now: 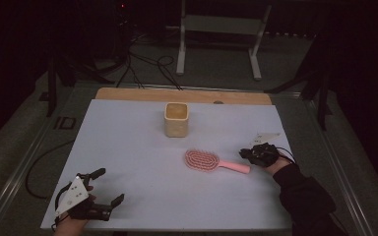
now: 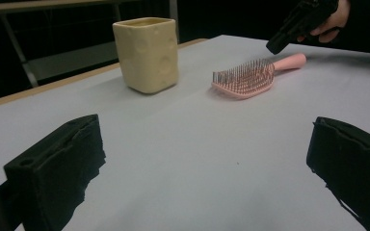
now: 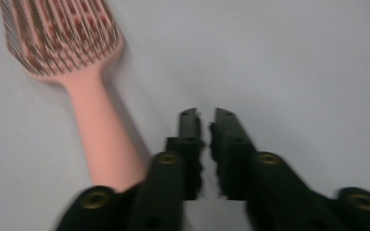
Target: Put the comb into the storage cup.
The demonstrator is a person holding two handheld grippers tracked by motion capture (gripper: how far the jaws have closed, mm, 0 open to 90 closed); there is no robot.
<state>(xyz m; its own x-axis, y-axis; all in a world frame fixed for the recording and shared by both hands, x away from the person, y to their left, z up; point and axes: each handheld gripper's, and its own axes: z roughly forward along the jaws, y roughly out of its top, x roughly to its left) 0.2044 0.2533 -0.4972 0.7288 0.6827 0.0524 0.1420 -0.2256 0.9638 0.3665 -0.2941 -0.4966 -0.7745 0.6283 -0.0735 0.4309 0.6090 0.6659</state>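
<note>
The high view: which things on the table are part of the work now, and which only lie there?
Part of the work:
- pink plastic hairbrush with an oval bristle head
- right gripper, jaws nearly shut, beside the brush handle, not holding it

Only lying there or waiting:
- cream square cup with a dimpled wall, standing apart behind the brush
- left gripper, jaws open, holding nothing

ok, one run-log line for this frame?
right gripper shut, empty, beside pink hairbrush handle | left gripper open, idle, near table edge | cream cup upright behind the brush
</note>
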